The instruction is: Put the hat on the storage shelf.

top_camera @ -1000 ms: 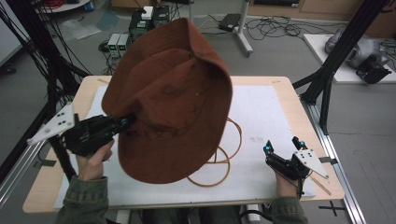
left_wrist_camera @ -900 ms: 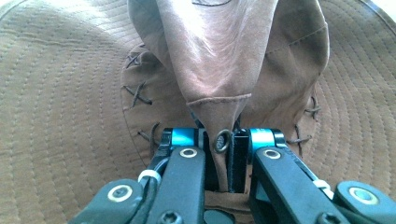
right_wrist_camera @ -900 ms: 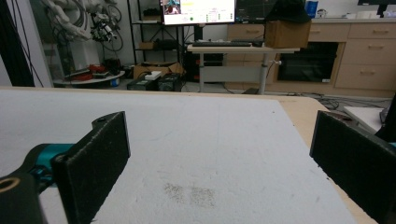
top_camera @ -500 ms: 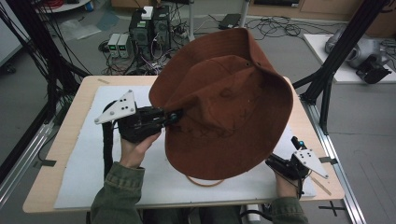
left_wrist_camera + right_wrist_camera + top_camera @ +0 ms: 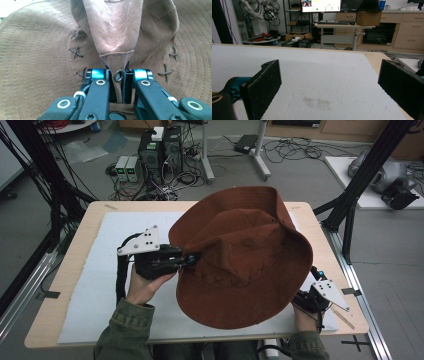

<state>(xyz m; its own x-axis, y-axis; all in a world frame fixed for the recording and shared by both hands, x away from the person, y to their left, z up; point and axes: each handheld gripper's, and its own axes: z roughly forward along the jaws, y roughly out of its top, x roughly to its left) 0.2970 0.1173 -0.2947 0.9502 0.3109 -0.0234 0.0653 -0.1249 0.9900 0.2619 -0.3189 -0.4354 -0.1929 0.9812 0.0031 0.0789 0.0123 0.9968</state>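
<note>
Tabletop [image 5: 80,250] of pale wood is seen from above, most of it covered by a white mat [image 5: 105,270]. Above the mat's middle and right part a brown hat [image 5: 250,260] with a wide brim is held up in the air, tilted, its brim spread out toward the right edge. The left gripper [image 5: 192,259] is seen in the high view at the hat's left side, pointing level toward it, its jaws clamped on the fabric. In the left gripper view [image 5: 117,77] a fold of the hat's brown cloth is pinched between the closed jaws, and a small metal ring [image 5: 118,75] sits right at the pinch. The right gripper [image 5: 312,292] rests low at the tabletop's right front edge, partly under the brim; its jaws stand wide apart over bare mat.
</note>
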